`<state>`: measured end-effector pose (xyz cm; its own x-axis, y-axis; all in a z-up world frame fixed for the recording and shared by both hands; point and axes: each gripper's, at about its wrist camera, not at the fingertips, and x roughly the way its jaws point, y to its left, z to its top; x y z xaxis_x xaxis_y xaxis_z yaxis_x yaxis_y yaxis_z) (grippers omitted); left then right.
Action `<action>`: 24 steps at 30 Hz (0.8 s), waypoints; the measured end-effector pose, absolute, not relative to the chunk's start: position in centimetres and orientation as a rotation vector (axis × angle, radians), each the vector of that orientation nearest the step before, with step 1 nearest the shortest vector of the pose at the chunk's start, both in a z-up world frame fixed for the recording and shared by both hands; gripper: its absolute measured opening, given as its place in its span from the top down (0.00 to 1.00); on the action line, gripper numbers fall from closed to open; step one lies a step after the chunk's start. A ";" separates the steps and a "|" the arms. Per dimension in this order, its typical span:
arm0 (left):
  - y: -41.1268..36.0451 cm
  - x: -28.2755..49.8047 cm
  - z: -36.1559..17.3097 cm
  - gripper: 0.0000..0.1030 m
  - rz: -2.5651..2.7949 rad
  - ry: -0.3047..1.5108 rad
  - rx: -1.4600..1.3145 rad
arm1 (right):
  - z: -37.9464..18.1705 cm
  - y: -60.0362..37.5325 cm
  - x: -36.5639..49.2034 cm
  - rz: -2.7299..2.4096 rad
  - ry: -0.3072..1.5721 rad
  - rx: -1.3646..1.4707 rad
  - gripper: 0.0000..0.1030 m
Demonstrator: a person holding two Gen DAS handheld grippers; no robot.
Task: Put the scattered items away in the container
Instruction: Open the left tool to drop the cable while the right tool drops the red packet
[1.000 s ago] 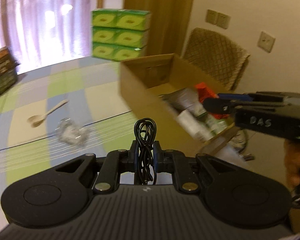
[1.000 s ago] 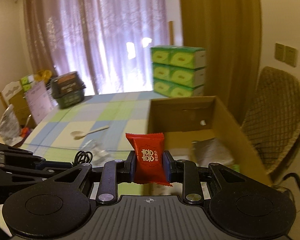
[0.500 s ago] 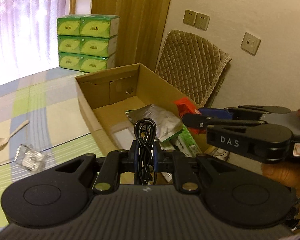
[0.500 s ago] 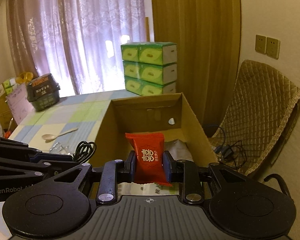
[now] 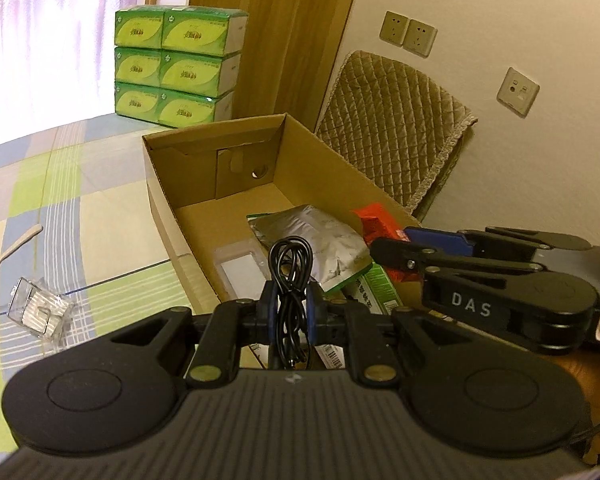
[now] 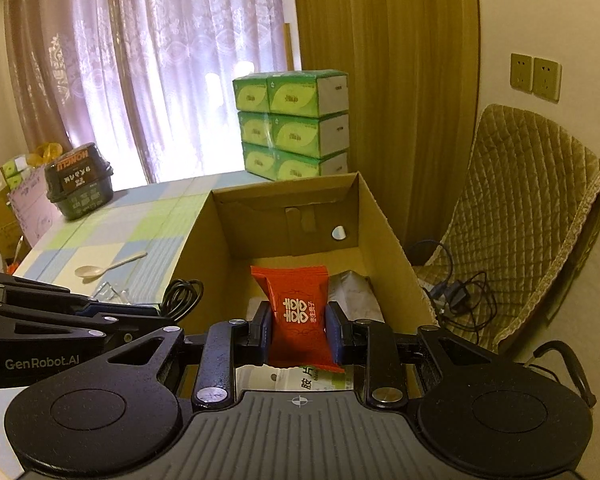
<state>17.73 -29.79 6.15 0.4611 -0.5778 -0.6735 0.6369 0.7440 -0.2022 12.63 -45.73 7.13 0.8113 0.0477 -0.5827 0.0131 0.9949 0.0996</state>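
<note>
Cardboard box [image 5: 168, 216]; left claw [image 5: 291, 312] pinching one cable coil [image 5: 290, 280], right claw [image 6: 299, 330] pinching one red packet [image 6: 296, 308].

Left hand-held gripper [image 5: 291, 312] pinching cable [image 5: 290, 280] over box [image 5: 332, 148]

Matt cardboard, glossy wrappers, black plastic tools

Your box [image 5: 284, 152] is plain brown cardboard, matt and smooth; the red packet [image 6: 298, 312] in your right gripper [image 6: 298, 334] is shiny plastic film; the cable [image 5: 290, 280] in your left gripper [image 5: 290, 316] looks like smooth black rubbery plastic; both tools are matt black plastic with ribbed bodies and small metal pins; the silver pouch [image 5: 320, 236] in the box is crinkled foil; the little case [image 5: 40, 312] on the tablecloth [image 5: 80, 208] is clear hard plastic; the chair cover [image 5: 396, 128] is quilted cloth.
</note>
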 end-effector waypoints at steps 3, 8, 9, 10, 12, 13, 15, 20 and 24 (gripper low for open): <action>-30.0 17.8 6.0 0.90 -0.747 0.791 0.091 | 7.1 -45.8 12.7 0.018 0.625 0.102 0.70; -30.1 17.8 5.8 0.80 -0.747 0.793 0.088 | 7.0 -45.8 12.8 0.017 0.628 0.103 0.70; -30.1 17.8 5.8 0.79 -0.745 0.790 0.089 | 7.0 -45.8 12.8 0.016 0.629 0.103 0.70; -30.0 17.7 5.8 0.79 -0.743 0.786 0.093 | 6.9 -45.8 12.8 0.016 0.629 0.103 0.70; -29.7 17.5 5.8 0.79 -0.738 0.779 0.100 | 6.8 -45.8 12.8 0.014 0.632 0.103 0.70; -29.5 17.4 5.9 0.79 -0.735 0.777 0.099 | 6.8 -45.8 12.8 0.013 0.632 0.103 0.70; -29.0 17.2 5.9 0.79 -0.730 0.775 0.091 | 6.7 -45.9 12.8 0.013 0.634 0.105 0.70; -27.8 16.9 5.8 0.79 -0.717 0.784 0.077 | 6.7 -45.5 12.7 0.020 0.639 0.106 0.70; -27.0 16.6 5.6 0.76 -0.706 0.793 0.065 | 6.7 -45.1 12.8 0.030 0.642 0.104 0.70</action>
<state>16.58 -27.03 5.61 0.4879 -0.5566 -0.6724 0.6033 0.7718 -0.2010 12.78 -45.08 6.67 0.8009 0.0603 -0.5957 0.0041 0.9943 0.1063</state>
